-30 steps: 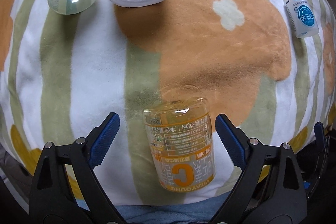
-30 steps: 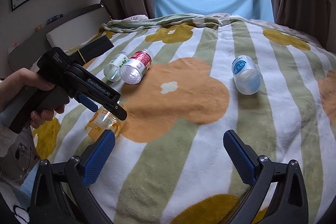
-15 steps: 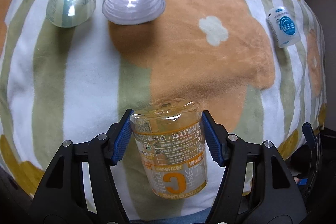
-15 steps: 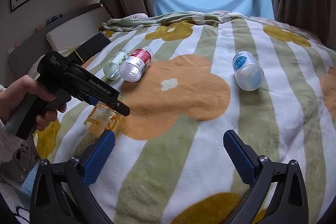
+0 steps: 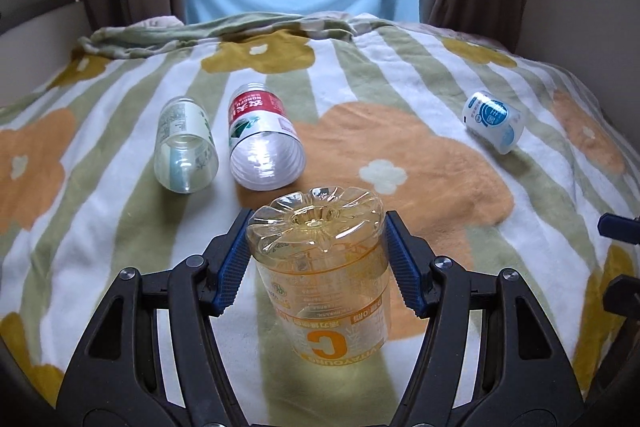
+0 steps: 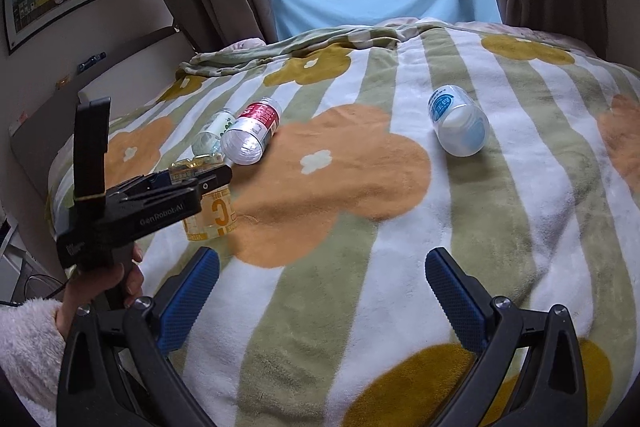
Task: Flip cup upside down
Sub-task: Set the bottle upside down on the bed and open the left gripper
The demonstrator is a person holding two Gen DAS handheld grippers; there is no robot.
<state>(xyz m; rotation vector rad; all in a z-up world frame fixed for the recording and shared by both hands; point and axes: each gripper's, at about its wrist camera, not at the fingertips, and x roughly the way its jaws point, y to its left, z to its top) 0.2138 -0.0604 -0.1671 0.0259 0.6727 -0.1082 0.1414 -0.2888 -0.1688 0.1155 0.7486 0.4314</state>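
Note:
My left gripper (image 5: pixel 316 259) is shut on a clear yellow cup (image 5: pixel 320 267) with an orange "C" label. The cup stands upside down, its ridged base up and its mouth at the blanket. The blue pads press its upper sides. In the right wrist view the same cup (image 6: pixel 212 211) shows behind the left gripper (image 6: pixel 192 183) at the bed's left side. My right gripper (image 6: pixel 320 291) is open and empty, low over the near part of the blanket, well right of the cup.
Three other cups lie on their sides on the striped flower blanket (image 5: pixel 440 163): a green-label one (image 5: pixel 186 151), a red-label one (image 5: pixel 262 139) and a blue-and-white one (image 5: pixel 494 121). Curtains and a blue sheet stand behind the bed. A headboard (image 6: pixel 48 119) is at left.
The left gripper closed on the lying yellow cup, then turned it so its base now points up. The right gripper has stayed roughly in place.

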